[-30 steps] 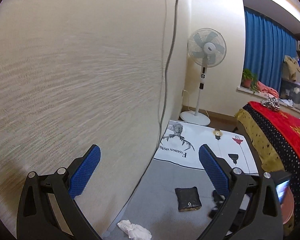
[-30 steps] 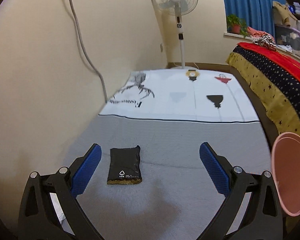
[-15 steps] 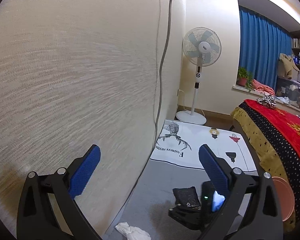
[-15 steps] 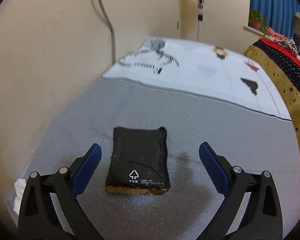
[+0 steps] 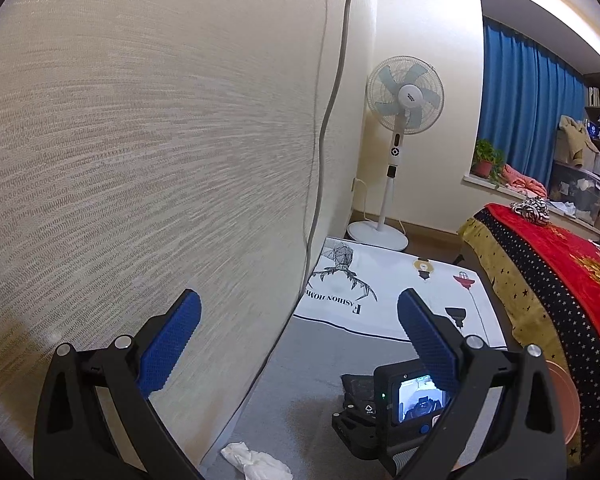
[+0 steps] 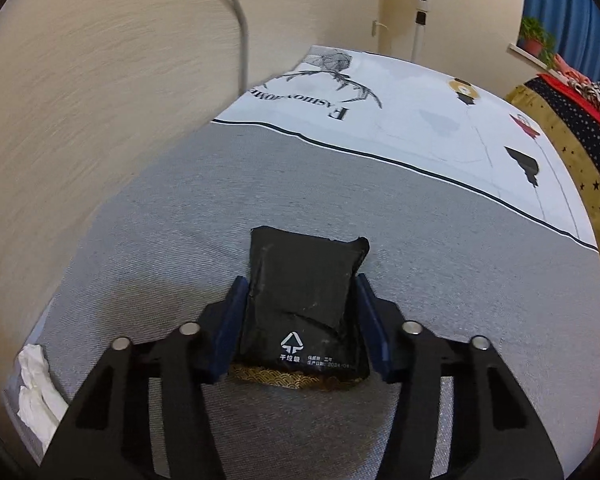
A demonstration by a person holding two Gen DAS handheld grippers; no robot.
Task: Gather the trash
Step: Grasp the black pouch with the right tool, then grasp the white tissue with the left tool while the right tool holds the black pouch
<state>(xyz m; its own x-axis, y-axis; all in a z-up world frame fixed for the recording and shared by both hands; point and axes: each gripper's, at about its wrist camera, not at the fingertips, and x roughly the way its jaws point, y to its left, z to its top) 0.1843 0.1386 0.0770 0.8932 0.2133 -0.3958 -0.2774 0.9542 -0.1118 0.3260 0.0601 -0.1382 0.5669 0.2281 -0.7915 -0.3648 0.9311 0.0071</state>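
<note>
Black packet (image 6: pixel 300 304) lies on the grey mat (image 6: pixel 460 264), the right gripper (image 6: pixel 302 328) just closed, pads pressing its sides; left gripper (image 5: pixel 300 344) wide, empty, tissue (image 5: pixel 256 460) below

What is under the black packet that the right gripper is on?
The black packet lies flat on the grey mat, pinched between the right gripper pads, which have just been closing. Whatever sits directly beneath the packet is covered; only mat shows around it.
</note>
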